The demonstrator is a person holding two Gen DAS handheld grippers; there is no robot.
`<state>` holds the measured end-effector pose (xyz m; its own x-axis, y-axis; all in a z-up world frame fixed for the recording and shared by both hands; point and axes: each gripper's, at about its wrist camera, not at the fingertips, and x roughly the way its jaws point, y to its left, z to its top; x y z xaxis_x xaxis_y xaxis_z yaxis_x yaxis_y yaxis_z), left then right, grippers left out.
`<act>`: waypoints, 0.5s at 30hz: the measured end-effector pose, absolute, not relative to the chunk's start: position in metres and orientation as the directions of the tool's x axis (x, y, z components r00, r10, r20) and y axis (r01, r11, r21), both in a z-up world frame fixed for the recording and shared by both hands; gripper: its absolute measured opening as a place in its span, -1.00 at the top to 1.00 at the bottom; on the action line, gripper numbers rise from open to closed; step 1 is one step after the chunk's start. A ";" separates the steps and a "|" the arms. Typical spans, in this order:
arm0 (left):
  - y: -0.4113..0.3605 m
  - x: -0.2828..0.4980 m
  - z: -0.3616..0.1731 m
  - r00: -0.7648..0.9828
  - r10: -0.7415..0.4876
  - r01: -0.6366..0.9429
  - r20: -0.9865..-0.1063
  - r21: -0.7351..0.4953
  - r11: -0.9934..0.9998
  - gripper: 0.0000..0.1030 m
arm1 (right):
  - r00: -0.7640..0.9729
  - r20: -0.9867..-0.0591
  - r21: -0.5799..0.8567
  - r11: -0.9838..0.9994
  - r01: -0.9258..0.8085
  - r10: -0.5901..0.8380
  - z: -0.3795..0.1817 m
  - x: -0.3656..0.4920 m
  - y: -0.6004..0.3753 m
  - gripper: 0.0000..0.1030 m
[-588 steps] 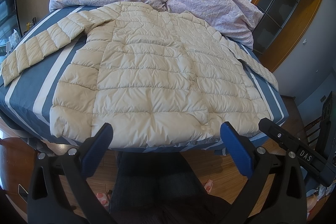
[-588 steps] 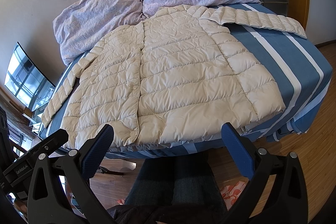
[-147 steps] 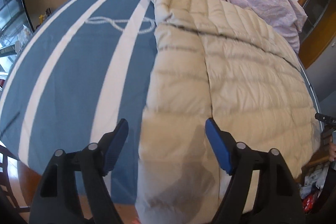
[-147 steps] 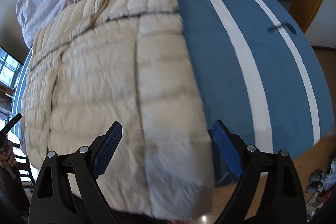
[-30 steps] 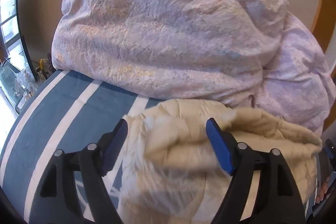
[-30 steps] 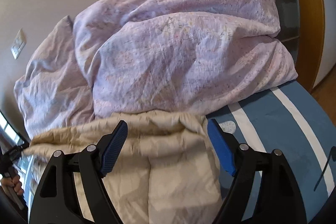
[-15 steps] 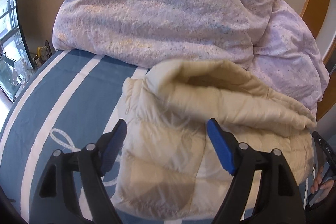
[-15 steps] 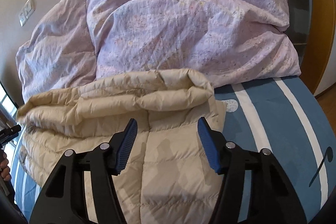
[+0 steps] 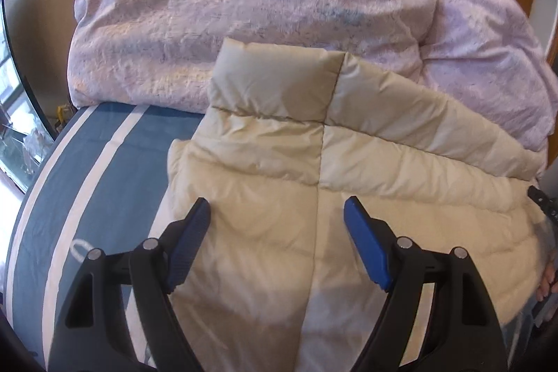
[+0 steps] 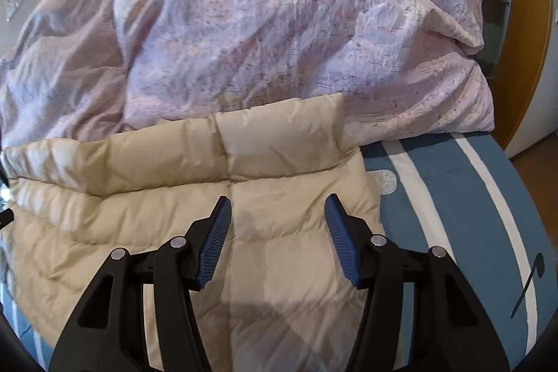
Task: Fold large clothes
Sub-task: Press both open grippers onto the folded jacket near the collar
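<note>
Jacket (image 9: 279,215) folded over on bed (image 9: 104,169); both jaws released, empty. Next I press it flat, I judge

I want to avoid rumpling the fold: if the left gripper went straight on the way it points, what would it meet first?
Probably the folded cream jacket itself: the open left gripper points along its top layer, with the lilac duvet beyond. Depth is unclear.
</note>
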<state>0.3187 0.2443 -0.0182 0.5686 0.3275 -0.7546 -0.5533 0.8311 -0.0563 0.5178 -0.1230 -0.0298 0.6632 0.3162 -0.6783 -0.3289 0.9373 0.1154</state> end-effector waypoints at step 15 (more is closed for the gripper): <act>0.261 0.359 -0.052 0.500 0.452 -0.607 -0.739 0.073 0.791 -0.62 | 0.691 -0.686 0.044 0.961 -0.274 0.229 -0.056 0.536 -0.111 -0.36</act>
<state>0.3591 0.2614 -0.0519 0.5004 0.4518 -0.7386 -0.6073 0.7911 0.0725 0.5358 -0.1109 -0.0556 0.6911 0.2286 -0.6857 -0.2738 0.9608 0.0443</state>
